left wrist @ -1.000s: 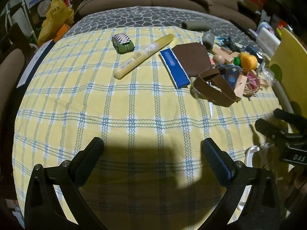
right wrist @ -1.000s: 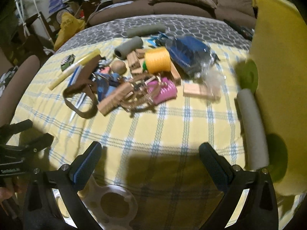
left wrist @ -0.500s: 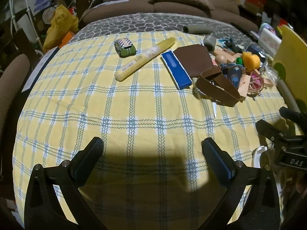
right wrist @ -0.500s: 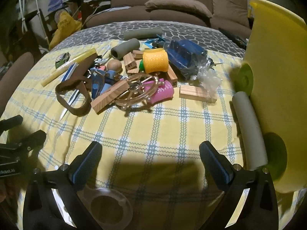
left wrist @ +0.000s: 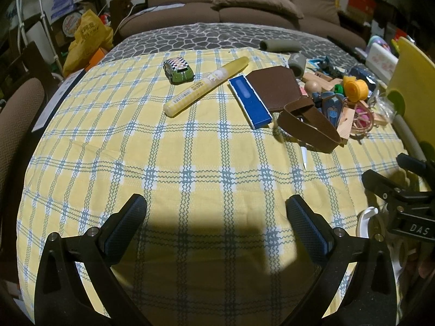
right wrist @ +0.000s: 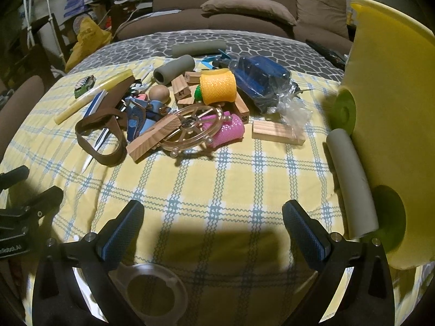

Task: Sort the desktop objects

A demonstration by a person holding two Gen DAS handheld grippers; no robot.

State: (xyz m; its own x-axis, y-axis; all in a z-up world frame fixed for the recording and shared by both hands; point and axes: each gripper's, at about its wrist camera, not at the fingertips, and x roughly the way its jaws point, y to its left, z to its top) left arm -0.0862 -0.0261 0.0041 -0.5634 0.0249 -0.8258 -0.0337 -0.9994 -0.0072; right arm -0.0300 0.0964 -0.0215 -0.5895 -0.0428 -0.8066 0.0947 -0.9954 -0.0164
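Desktop objects lie on the checked bench [left wrist: 190, 163]: at left a toy car [left wrist: 178, 70], a yellow marker [left wrist: 206, 89] and a blue case [left wrist: 248, 99]; then the tangled heap with a brown strap [right wrist: 98, 135], a ship's wheel [right wrist: 194, 127] and a yellow roll [right wrist: 217, 85]; a yellow bin [right wrist: 394, 108] stands rightmost. Left claw [left wrist: 216, 226] and right claw [right wrist: 213, 225] both hang released, empty, short of everything. Sorting looks barely begun; next calls for choosing one piece and reaching forward. The bin's inside is hidden.

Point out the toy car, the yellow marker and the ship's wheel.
toy car [left wrist: 178, 70], left wrist view, checkered roof.
yellow marker [left wrist: 205, 90], left wrist view, mid-barrel label.
ship's wheel [right wrist: 190, 129], right wrist view, near hub.
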